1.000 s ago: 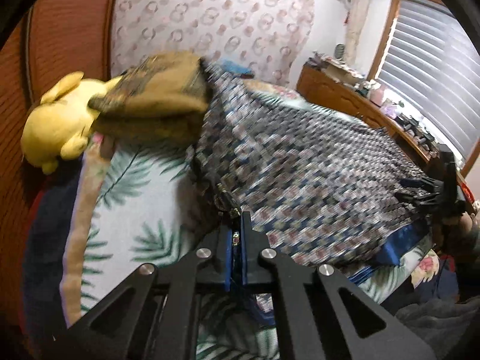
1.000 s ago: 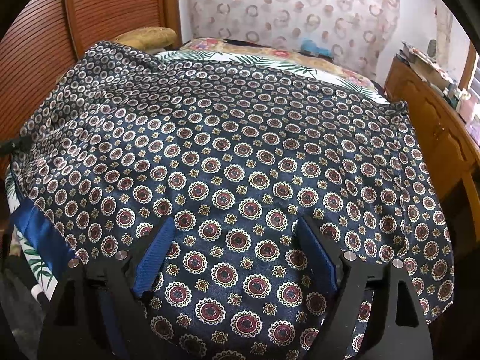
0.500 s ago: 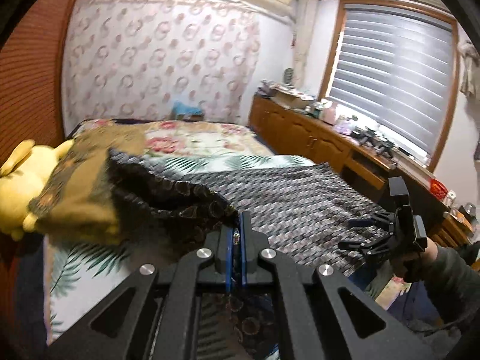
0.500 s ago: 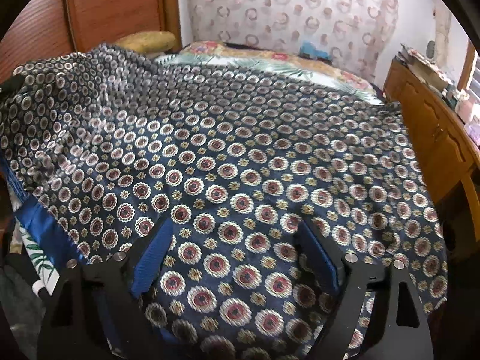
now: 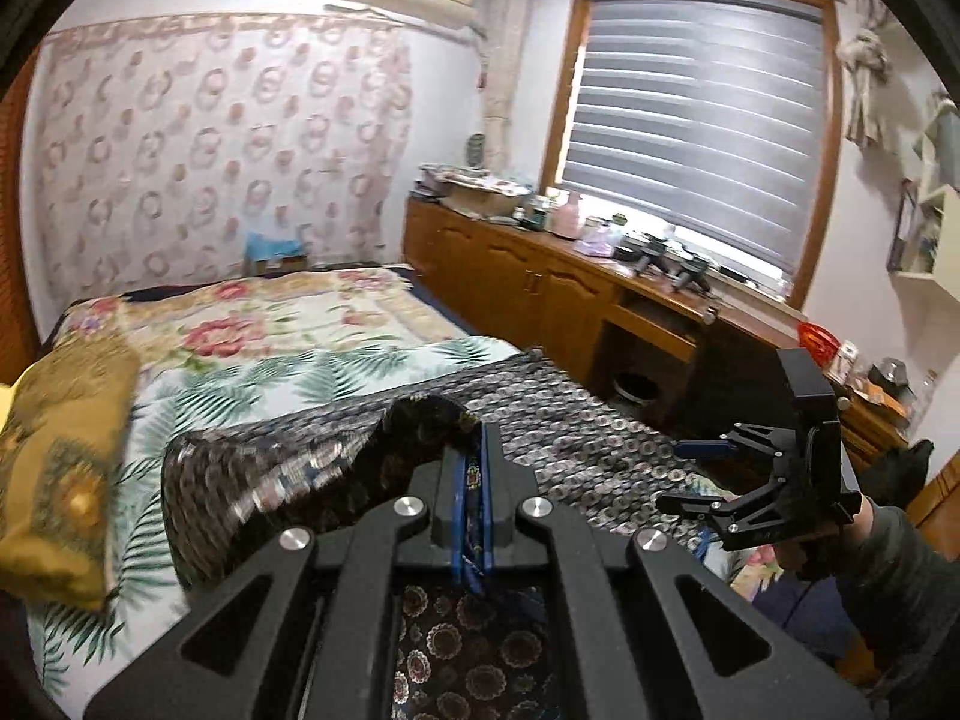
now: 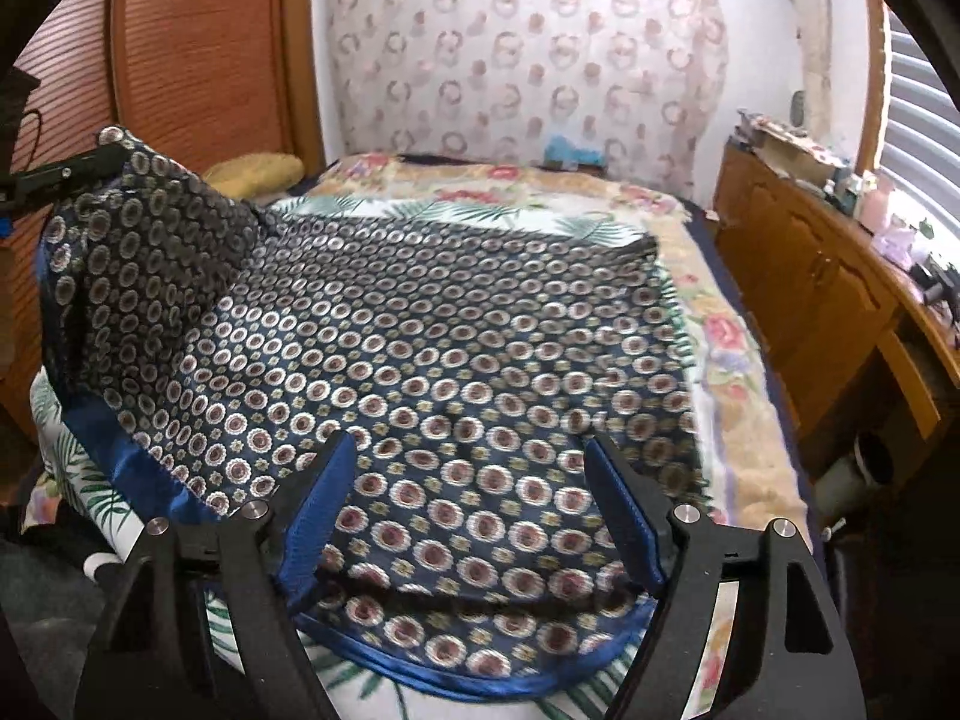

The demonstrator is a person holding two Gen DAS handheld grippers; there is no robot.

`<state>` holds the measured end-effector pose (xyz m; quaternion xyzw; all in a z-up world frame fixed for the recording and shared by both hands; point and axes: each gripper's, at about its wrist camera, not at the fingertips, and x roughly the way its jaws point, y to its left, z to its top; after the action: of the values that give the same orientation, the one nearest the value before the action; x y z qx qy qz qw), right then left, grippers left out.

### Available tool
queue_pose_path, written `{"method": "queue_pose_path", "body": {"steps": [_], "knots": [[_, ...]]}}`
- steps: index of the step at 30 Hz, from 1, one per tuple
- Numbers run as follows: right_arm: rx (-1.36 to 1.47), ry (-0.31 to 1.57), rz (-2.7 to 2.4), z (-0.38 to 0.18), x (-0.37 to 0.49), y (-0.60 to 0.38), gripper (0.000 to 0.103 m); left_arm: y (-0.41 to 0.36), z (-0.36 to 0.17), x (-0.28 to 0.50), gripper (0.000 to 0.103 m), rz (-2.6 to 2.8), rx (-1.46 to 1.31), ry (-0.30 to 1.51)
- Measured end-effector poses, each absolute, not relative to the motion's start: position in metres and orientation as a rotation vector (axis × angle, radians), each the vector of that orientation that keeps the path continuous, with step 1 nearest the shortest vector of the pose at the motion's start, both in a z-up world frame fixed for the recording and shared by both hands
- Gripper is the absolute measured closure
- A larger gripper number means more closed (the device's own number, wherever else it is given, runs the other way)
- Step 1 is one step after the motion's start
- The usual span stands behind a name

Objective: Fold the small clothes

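A dark blue cloth [image 6: 450, 330] printed with round medallions and edged in bright blue lies spread on the bed. My left gripper [image 5: 471, 450] is shut on one corner of it and holds that corner up off the bed, so the cloth [image 5: 288, 474] drapes down from its fingers. The same gripper [image 6: 66, 171] shows at the upper left of the right wrist view, with the raised corner hanging from it. My right gripper [image 6: 468, 444] hovers over the near hem with its jaws wide and closing, pressing on nothing. It also shows in the left wrist view [image 5: 690, 477], held in a hand.
The bed [image 5: 300, 372] has a leaf and flower cover. A yellow-brown pillow [image 5: 60, 462] lies at its left side. Wooden cabinets [image 5: 540, 294] with clutter on top run along the right under a window with blinds. A wooden wardrobe [image 6: 180, 60] stands on the left.
My left gripper rose with the cloth's corner, which now hangs off the bed. My right gripper drew back and up, so the near blue hem shows, and its jaws narrowed slightly.
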<state>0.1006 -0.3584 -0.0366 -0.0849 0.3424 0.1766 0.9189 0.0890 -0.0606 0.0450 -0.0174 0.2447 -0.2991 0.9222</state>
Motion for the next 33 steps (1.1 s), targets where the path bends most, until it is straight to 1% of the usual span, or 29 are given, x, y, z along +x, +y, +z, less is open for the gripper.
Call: {"method": "queue_pose_path", "body": {"steps": [9, 12, 14, 15, 16, 17, 21, 22, 33], "knots": [[-0.13, 0.674, 0.332, -0.025, 0.093, -0.386, 0.023, -0.127, 0.055, 0.104, 0.103, -0.702, 0.026, 0.526], [-0.115, 0.673, 0.327, -0.025, 0.09, -0.392, 0.023, -0.135, 0.048, 0.11, 0.098, -0.684, 0.052, 0.553], [-0.105, 0.677, 0.327, -0.026, 0.089, -0.395, 0.023, -0.138, 0.042, 0.113, 0.082, -0.678, 0.062, 0.577], [-0.102, 0.678, 0.328, -0.026, 0.088, -0.397, 0.023, -0.136, 0.04, 0.112, 0.079, -0.674, 0.067, 0.583], [-0.1, 0.678, 0.33, -0.027, 0.087, -0.399, 0.023, -0.135, 0.038, 0.112, 0.074, -0.669, 0.07, 0.587], [-0.098, 0.679, 0.332, -0.027, 0.087, -0.399, 0.023, -0.132, 0.036, 0.11, 0.066, -0.666, 0.069, 0.592], [-0.096, 0.684, 0.344, -0.028, 0.089, -0.395, 0.023, -0.122, 0.035, 0.101, 0.055, -0.65, 0.074, 0.59], [-0.097, 0.685, 0.35, -0.028, 0.089, -0.392, 0.023, -0.118, 0.034, 0.099, 0.051, -0.641, 0.074, 0.586], [-0.146, 0.729, 0.438, -0.042, 0.117, -0.351, 0.023, -0.067, 0.015, 0.088, 0.049, -0.525, 0.042, 0.606]]}}
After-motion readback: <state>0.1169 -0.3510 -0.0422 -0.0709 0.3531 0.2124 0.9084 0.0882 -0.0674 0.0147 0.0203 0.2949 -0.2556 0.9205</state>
